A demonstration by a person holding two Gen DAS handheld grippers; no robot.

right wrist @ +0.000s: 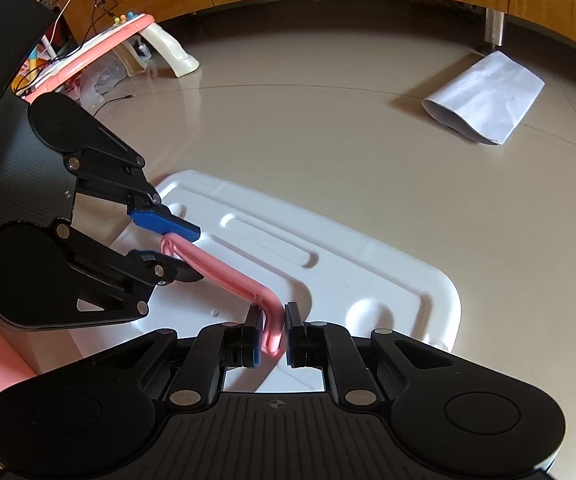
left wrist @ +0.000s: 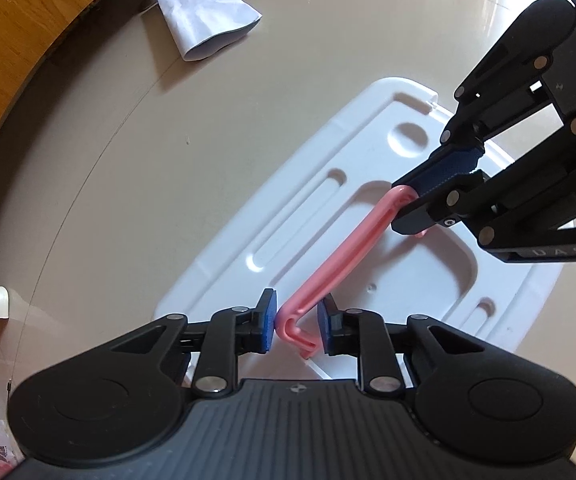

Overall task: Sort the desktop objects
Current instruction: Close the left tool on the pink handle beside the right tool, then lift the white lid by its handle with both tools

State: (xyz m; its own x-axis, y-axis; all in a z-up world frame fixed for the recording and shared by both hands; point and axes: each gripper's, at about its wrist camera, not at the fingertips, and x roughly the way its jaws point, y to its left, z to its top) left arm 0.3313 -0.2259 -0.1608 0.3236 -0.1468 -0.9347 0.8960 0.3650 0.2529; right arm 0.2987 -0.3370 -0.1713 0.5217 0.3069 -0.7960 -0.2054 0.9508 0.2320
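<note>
Your right gripper [right wrist: 273,334] clamps one bent end of the pink bar [right wrist: 224,272]. Your left gripper [left wrist: 297,322] stands part-open around the other end, one pad touching, above the white tray [right wrist: 388,276].

A: What are the two grippers built like?

B: The left gripper [left wrist: 297,326] is matte black: a ribbed grey-black body, two round-ended housings, angular linkage arms joined by silver rivets, and a small cross-in-circle mark at the body's centre.

A: And its fingers?

B: Blue textured pads [left wrist: 269,322] sit on black fingertips.

A: The right gripper [right wrist: 273,334]?

B: Same black linkages, silver rivets, ribbed body, centre mark and blue pads [right wrist: 254,340]. From the left camera, faint embossed letters show on its housing edge.
</note>
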